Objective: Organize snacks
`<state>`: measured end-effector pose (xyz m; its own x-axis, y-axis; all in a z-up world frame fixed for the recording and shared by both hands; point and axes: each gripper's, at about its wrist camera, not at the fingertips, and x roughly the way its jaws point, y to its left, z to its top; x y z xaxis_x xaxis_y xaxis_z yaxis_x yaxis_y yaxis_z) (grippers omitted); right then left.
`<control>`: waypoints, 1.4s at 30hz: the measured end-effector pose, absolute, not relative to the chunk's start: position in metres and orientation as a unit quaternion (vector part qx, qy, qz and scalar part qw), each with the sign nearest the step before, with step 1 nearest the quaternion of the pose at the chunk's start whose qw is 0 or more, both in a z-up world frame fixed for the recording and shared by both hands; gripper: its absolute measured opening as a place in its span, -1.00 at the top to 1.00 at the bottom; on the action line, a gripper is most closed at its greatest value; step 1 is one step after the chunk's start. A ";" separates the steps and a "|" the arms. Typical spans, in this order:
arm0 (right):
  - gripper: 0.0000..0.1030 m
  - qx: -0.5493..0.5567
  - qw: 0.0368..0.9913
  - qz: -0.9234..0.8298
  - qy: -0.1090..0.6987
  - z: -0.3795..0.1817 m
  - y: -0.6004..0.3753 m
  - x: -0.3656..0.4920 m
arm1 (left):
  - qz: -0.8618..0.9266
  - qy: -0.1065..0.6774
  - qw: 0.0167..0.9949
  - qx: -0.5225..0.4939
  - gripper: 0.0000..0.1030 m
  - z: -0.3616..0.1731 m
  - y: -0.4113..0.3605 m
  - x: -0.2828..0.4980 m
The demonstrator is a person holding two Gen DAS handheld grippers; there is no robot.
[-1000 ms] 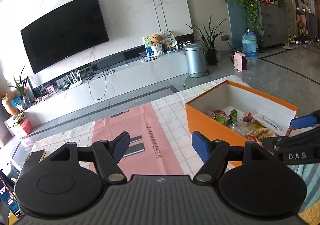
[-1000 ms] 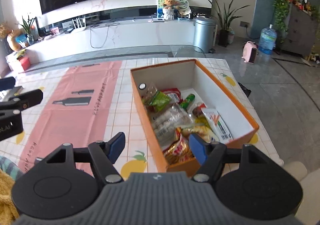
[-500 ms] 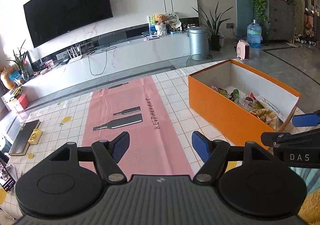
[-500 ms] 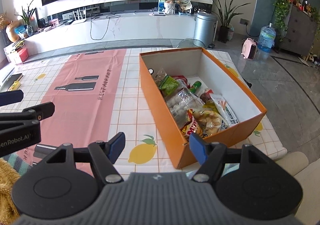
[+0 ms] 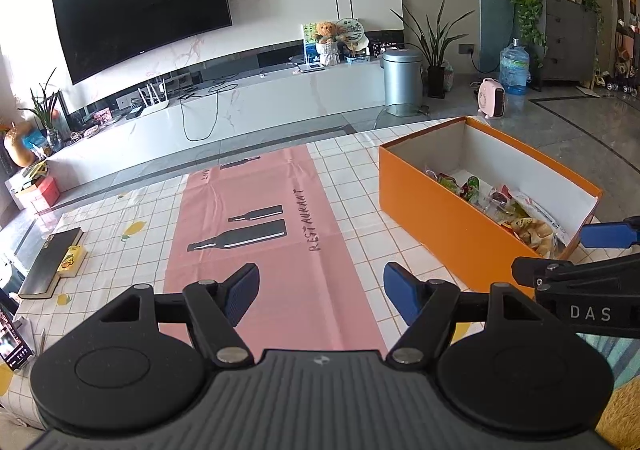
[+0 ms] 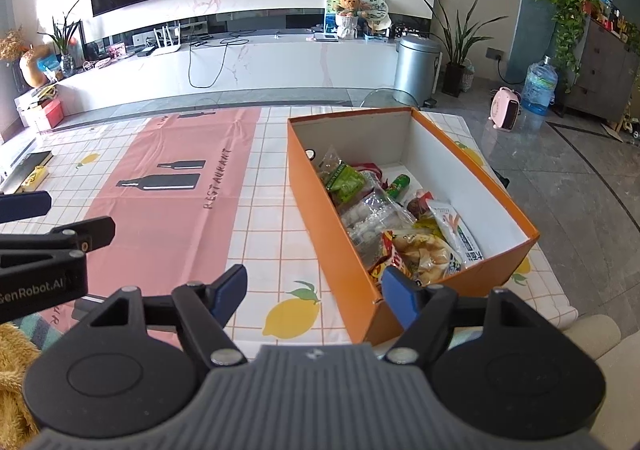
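From the left wrist view, the left gripper [image 5: 320,288] hangs above the pink runner [image 5: 272,242], its blue pads spread wide with nothing between them. The orange box [image 5: 436,202] stands to the right of that runner on the checked tablecloth [image 5: 352,170], and the snacks [image 5: 516,216] lie piled inside it against its near long wall; the cloth around the box shows no loose packet. The right gripper [image 5: 600,250] shows at the box's near right corner, seen from the side, so this view cannot settle how far it gapes. From the right wrist view, the right gripper [image 6: 314,288] hovers just short of the box's [image 6: 320,210] near end, jaws released and empty, the right pad over the near corner. The snacks [image 6: 400,218] fill the box's near half in a loose heap: a green packet [image 6: 346,180] toward the far end, a clear bag of pale pieces [image 6: 370,220] in the middle, a white packet [image 6: 456,228] leaning on the right. The far half of the box floor is bare. With everything already in the box, this fits either a finished gathering or a box about to be sorted. Any reach in should come from above, clear the cardboard rim, and pinch a bag by its sealed edge, since the crinkly packets overlap and one may drag another.
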<state>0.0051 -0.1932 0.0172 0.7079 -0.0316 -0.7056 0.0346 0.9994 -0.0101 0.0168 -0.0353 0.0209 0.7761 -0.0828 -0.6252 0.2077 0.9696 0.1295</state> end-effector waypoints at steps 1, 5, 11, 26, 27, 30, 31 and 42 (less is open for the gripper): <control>-0.40 0.001 0.925 -0.018 0.380 0.018 -0.193 0.005 | -0.076 0.325 0.937 0.097 -0.62 0.021 -0.036 0.017; -0.44 0.003 0.926 -0.018 0.378 0.020 -0.195 0.005 | -0.079 0.327 0.936 0.099 -0.62 0.023 -0.036 0.017; -0.44 0.003 0.925 -0.019 0.379 0.019 -0.194 0.007 | -0.078 0.327 0.937 0.098 -0.62 0.025 -0.035 0.017; -0.45 -0.009 0.926 -0.017 0.377 0.017 -0.193 0.011 | -0.071 0.332 0.936 0.092 -0.62 0.026 -0.031 0.018; -0.45 -0.009 0.926 -0.017 0.377 0.017 -0.193 0.011 | -0.072 0.333 0.936 0.091 -0.62 0.025 -0.030 0.018; -0.46 -0.010 0.925 -0.018 0.379 0.016 -0.192 0.011 | -0.074 0.333 0.936 0.089 -0.62 0.025 -0.030 0.018; -0.46 -0.011 0.925 -0.019 0.379 0.016 -0.191 0.011 | -0.075 0.333 0.936 0.089 -0.62 0.025 -0.030 0.017; -0.46 -0.014 0.925 -0.031 0.378 0.018 -0.190 0.011 | -0.084 0.334 0.935 0.086 -0.62 0.026 -0.029 0.017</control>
